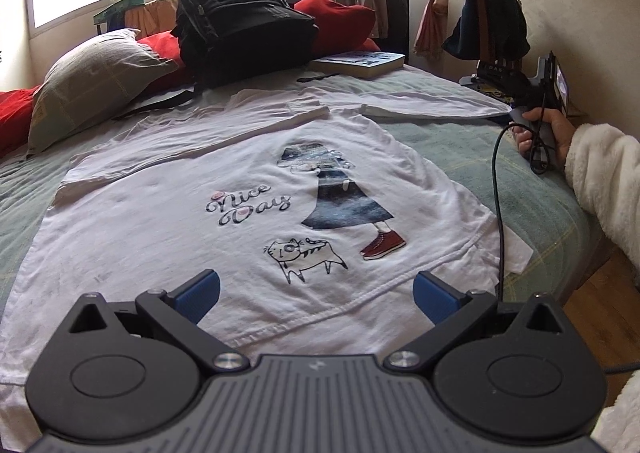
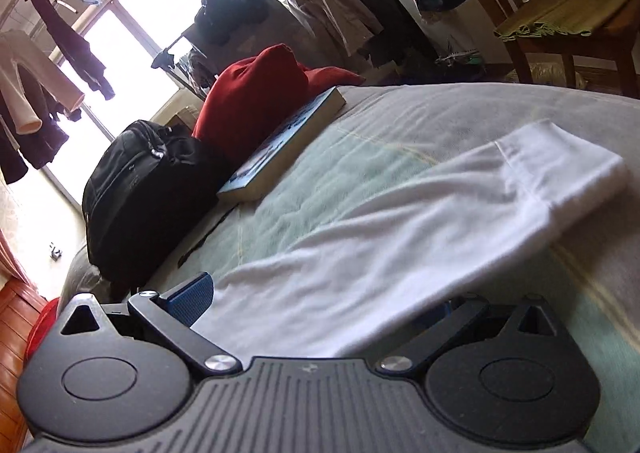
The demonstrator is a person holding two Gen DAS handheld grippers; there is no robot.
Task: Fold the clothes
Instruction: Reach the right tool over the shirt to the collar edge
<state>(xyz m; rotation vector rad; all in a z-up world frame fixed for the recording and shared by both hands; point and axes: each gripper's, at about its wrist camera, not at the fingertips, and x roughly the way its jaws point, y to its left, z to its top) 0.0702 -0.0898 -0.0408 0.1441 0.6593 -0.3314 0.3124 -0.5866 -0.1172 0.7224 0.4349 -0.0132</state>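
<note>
- A white T-shirt [image 1: 168,229] is lying flat on the bed [image 1: 472,141], printed side up, showing "Nice Day", a girl in a blue dress and a small cat.
- The left gripper [image 1: 316,295] is hovering over the shirt's near hem with its blue fingers [image 1: 202,293] spread wide apart and nothing between them.
- The right gripper [image 2: 320,305] is lying low on the bed with a white sleeve [image 2: 400,237] running between its fingers; only the left blue finger [image 2: 192,299] is showing, so I cannot tell whether it is gripping the cloth.
- In the left view, a hand [image 1: 540,137] in a fluffy white cuff is holding the right gripper at the bed's right edge.
- A black backpack [image 1: 240,25], a book [image 1: 360,63], red cushions [image 1: 340,21] and a grey pillow [image 1: 88,85] are sitting at the far end of the bed.
</note>
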